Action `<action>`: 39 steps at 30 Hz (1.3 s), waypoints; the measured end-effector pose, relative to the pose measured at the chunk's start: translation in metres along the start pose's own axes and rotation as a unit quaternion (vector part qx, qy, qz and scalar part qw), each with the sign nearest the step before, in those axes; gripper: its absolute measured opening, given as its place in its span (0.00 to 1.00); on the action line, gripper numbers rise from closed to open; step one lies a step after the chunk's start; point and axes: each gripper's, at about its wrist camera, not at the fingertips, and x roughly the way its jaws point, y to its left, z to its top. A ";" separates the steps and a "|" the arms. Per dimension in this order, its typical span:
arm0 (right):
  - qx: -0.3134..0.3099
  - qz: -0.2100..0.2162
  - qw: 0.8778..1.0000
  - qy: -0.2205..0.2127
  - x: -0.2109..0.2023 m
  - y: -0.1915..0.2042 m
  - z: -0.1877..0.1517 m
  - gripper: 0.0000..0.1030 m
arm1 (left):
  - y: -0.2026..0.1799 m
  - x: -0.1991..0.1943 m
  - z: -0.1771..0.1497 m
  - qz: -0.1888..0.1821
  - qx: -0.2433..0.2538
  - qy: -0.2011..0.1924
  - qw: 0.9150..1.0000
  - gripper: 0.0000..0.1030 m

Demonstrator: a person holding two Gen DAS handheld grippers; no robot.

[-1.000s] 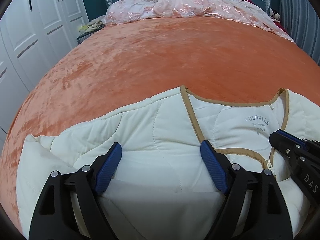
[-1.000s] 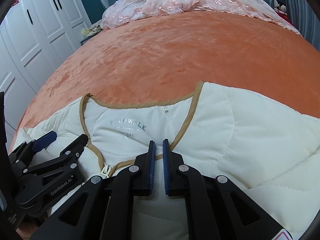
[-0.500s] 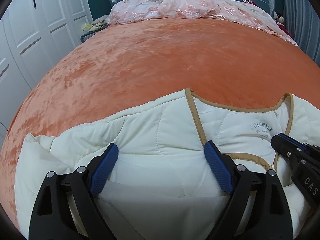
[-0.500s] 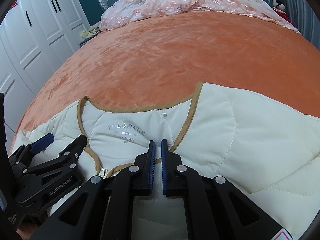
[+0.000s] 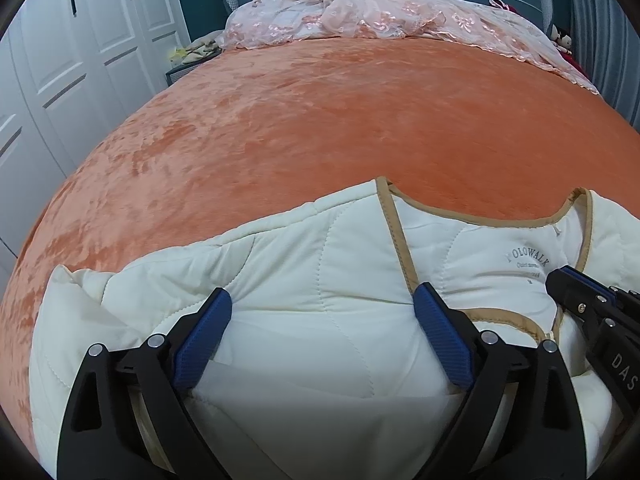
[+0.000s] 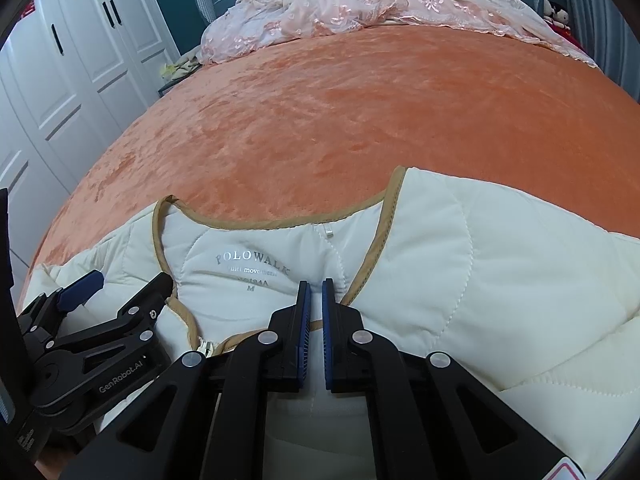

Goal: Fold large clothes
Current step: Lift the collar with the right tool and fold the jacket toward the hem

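Note:
A cream quilted jacket (image 5: 320, 280) with tan trim lies at the near edge of the orange bed, collar and label facing up; it also shows in the right wrist view (image 6: 480, 260). My left gripper (image 5: 322, 312) is open, its blue pads spread wide over the jacket's left front panel. My right gripper (image 6: 316, 300) is shut, or nearly so, with a thin gap between the pads, just below the collar opening. I cannot tell if fabric is pinched in it. Each gripper shows in the other's view: the right gripper (image 5: 592, 312), the left gripper (image 6: 100, 320).
The orange velvet bedspread (image 5: 340, 120) stretches far ahead. A pink lace cover (image 5: 380, 12) lies bunched at the headboard. White wardrobe doors (image 5: 60, 60) stand along the left. A small stand with clutter (image 5: 192, 56) sits beside the bed's far left corner.
Both grippers have drawn back slightly toward the near edge, with the jacket sitting a little lower in view. The jaws have kept their states.

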 end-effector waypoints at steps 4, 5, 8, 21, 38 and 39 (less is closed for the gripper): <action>0.057 -0.067 0.990 -0.110 -0.047 -0.015 -0.010 0.00 | 0.006 -0.010 -0.002 0.018 -0.016 -0.003 1.000 0.93; 0.092 -0.086 0.982 -0.143 -0.065 -0.026 -0.016 0.03 | 0.011 -0.016 -0.004 0.027 -0.030 -0.007 0.999 0.93; 0.183 -0.087 0.965 -0.167 -0.098 -0.056 -0.040 0.15 | 0.037 -0.045 -0.014 0.044 -0.100 -0.026 0.994 0.92; 0.108 -0.056 0.990 -0.073 -0.193 -0.081 -0.117 0.62 | 0.094 -0.156 -0.105 -0.046 -0.064 0.008 0.997 0.92; -0.014 -0.181 0.983 -0.028 -0.168 -0.034 -0.160 0.21 | 0.065 -0.140 -0.154 0.059 -0.013 0.006 0.998 0.94; -0.016 -0.184 0.982 -0.029 -0.168 -0.034 -0.160 0.21 | 0.066 -0.140 -0.155 0.058 -0.015 0.003 0.998 0.94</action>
